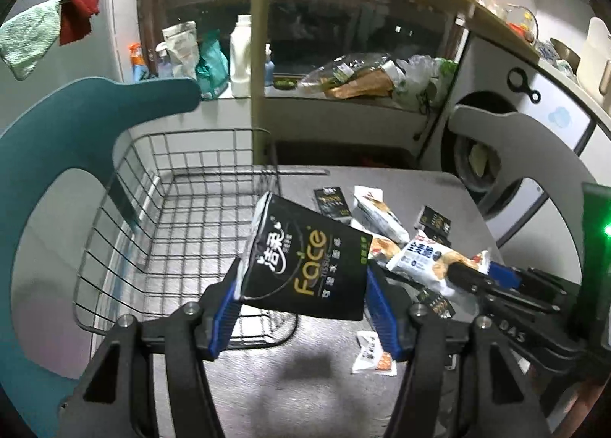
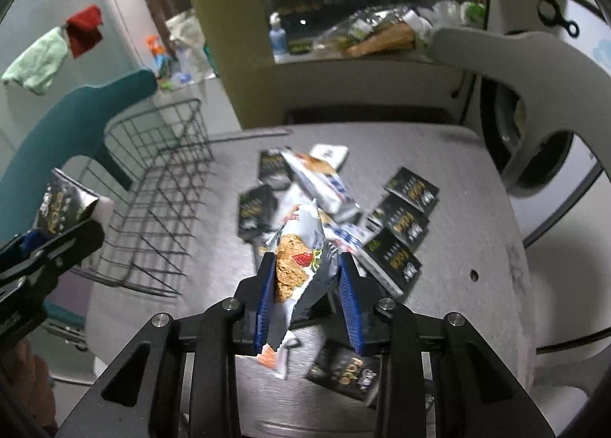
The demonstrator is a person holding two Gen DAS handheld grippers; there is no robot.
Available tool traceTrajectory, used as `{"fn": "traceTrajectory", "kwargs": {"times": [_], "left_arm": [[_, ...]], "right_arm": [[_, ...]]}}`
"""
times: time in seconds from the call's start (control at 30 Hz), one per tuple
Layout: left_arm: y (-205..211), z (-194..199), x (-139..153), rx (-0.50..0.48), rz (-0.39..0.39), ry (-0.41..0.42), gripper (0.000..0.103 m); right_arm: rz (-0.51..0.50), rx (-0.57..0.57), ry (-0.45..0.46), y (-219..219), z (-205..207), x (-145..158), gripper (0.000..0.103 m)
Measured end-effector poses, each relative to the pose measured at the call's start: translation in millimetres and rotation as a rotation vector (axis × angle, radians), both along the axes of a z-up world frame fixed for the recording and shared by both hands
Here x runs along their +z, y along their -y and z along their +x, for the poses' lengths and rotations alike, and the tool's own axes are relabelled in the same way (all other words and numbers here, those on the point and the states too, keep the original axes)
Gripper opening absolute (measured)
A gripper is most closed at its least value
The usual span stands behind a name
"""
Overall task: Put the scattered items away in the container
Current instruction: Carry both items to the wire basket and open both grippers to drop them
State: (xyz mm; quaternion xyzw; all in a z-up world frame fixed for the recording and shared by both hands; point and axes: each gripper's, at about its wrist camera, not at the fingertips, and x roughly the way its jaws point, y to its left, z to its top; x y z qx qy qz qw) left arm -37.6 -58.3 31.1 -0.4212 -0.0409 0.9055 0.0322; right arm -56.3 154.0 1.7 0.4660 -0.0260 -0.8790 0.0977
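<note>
Pinching a black tissue pack (image 1: 301, 266) lifted low in frame, left tongs (image 1: 305, 304), right tongs (image 2: 307, 298) squeezing a snack wrapper (image 2: 301, 266), loose packs (image 2: 404, 224) on grey desk (image 2: 458, 178) mid-frame, wire basket (image 1: 172, 216) centre-left.

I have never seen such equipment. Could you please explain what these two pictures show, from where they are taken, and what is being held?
A person holds one two-finger tool in each hand; each carries a camera looking along its fingers. One picture comes from the left tool, clamped on a black tissue pack. The other comes from the right tool, gripping a white snack packet. On the grey table lie more tissue packs and snack packets, beside a wire basket.
</note>
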Motion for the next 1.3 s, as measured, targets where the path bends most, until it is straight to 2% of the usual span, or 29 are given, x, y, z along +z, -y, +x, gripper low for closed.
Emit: {"fn": "traceTrajectory", "kwargs": {"times": [0.2, 0.3, 0.4, 0.47, 0.53, 0.63, 0.73, 0.83, 1.03, 1.3], "left_arm": [[36, -5, 21, 0.044, -0.005, -0.027, 0.066], [69, -14, 29, 0.1, -0.027, -0.03, 0.066], [100, -26, 22, 0.152, -0.063, -0.001, 0.066], [115, -35, 8, 0.169, -0.079, 0.043, 0.066], [123, -42, -7, 0.172, -0.091, 0.087, 0.066], [134, -48, -17, 0.183, -0.045, 0.132, 0.066], [132, -48, -14, 0.194, -0.068, 0.118, 0.066], [128, -45, -17, 0.18, -0.062, 0.128, 0.066], [127, -44, -13, 0.178, -0.064, 0.108, 0.071], [111, -35, -1, 0.131, -0.043, 0.094, 0.071]], "right_arm": [[-0.061, 0.056, -0.024, 26, -4, 27, 0.032], [-0.086, 0.102, -0.06, 55, -9, 48, 0.032], [-0.111, 0.181, -0.089, 101, -19, 66, 0.032], [-0.105, 0.222, -0.082, 132, -24, 64, 0.032], [-0.089, 0.256, -0.039, 165, -34, 47, 0.032], [-0.078, 0.273, 0.022, 189, -42, 18, 0.032], [-0.077, 0.273, 0.054, 195, -43, 0, 0.032], [-0.077, 0.271, 0.055, 195, -45, -4, 0.033], [-0.091, 0.259, 0.028, 182, -45, 5, 0.041], [-0.103, 0.217, 0.002, 145, -38, 23, 0.042]]}}
